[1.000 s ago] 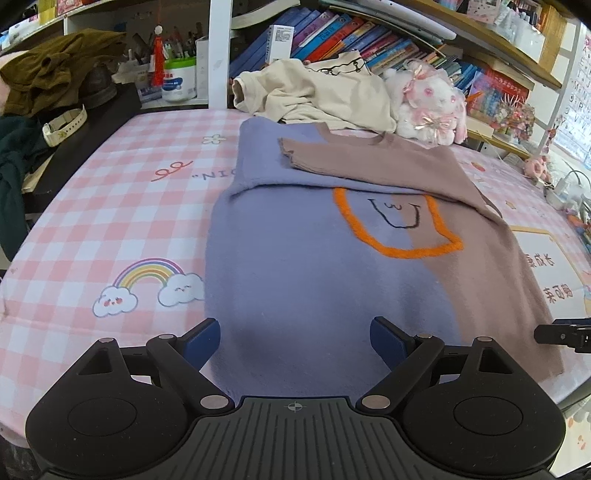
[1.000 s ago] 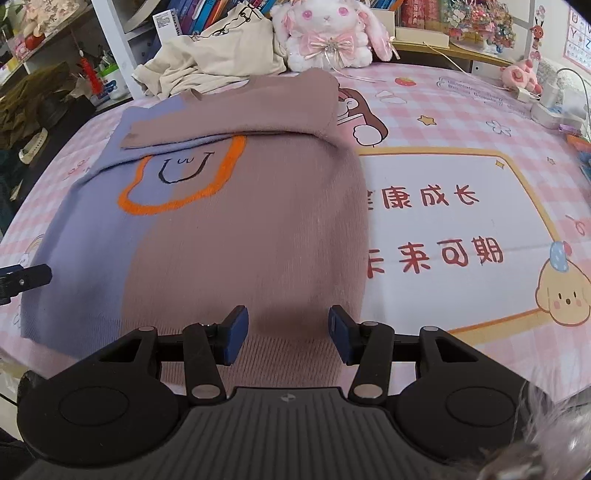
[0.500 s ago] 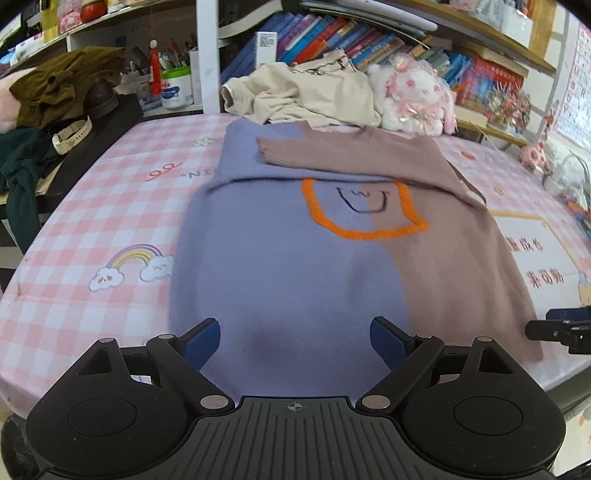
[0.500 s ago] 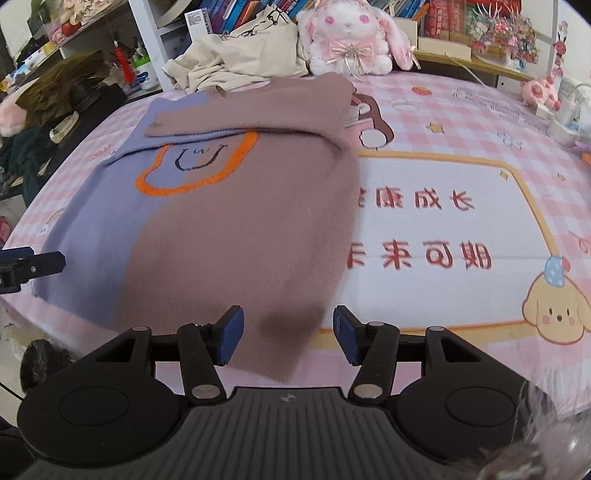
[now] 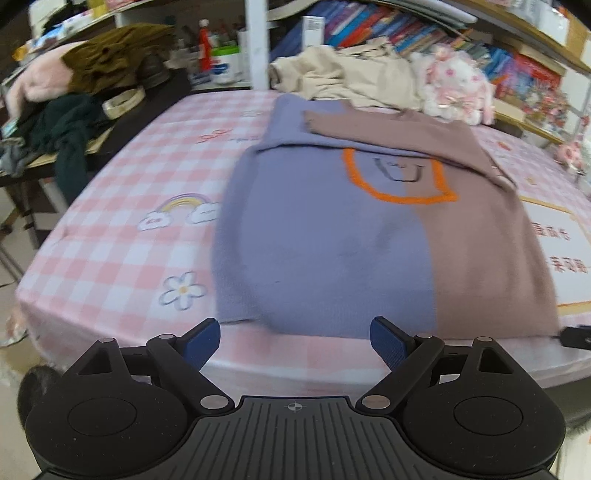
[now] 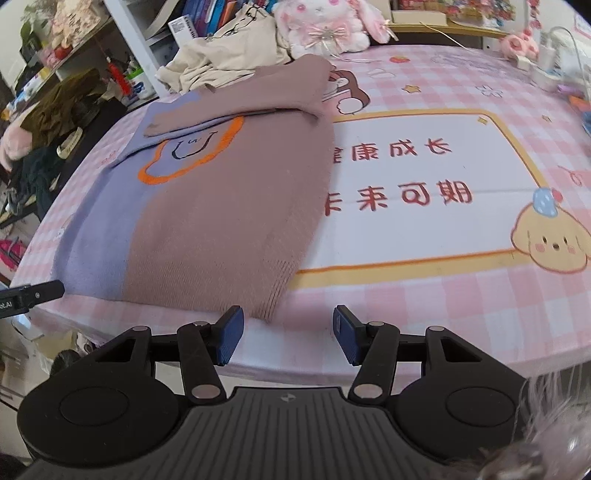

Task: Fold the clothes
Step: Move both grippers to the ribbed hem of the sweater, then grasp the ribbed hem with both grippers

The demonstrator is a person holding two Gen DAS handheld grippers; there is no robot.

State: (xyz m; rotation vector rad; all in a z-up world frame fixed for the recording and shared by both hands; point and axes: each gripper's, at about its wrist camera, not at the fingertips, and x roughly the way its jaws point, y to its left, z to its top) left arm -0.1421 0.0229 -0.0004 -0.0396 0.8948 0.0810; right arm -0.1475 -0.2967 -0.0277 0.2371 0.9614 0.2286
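A two-tone knitted sweater (image 5: 332, 251), lavender on one half and mauve-brown on the other, lies flat on a table covered with a pink checked cloth (image 5: 122, 229). Its mauve sleeve (image 5: 388, 129) is folded across the chest, above an orange-outlined patch with a small drawn face (image 5: 397, 177). The hem lies near the table's front edge, just ahead of both grippers. The left gripper (image 5: 293, 338) hovers in front of the lavender part of the hem with its blue pads spread wide and nothing between them. The right gripper (image 6: 288, 334) sits off the mauve corner of the hem (image 6: 266, 302); its jaws stand partly apart, having just been opening a little, and they hold nothing, with the left pad just below the ribbed corner and the rest of the gap over bare cloth. In the right wrist view the tip of the left gripper shows at the far left edge. Behind the sweater lie a crumpled cream garment (image 5: 351, 77) and a white and pink plush rabbit (image 6: 321, 26), backed by shelves of books (image 5: 369, 26). A heap of dark clothes (image 5: 62, 122) rests on a side surface to the left. The cloth beside the sweater bears a framed panel with red characters (image 6: 402, 173) and a cartoon puppy (image 6: 550, 240).
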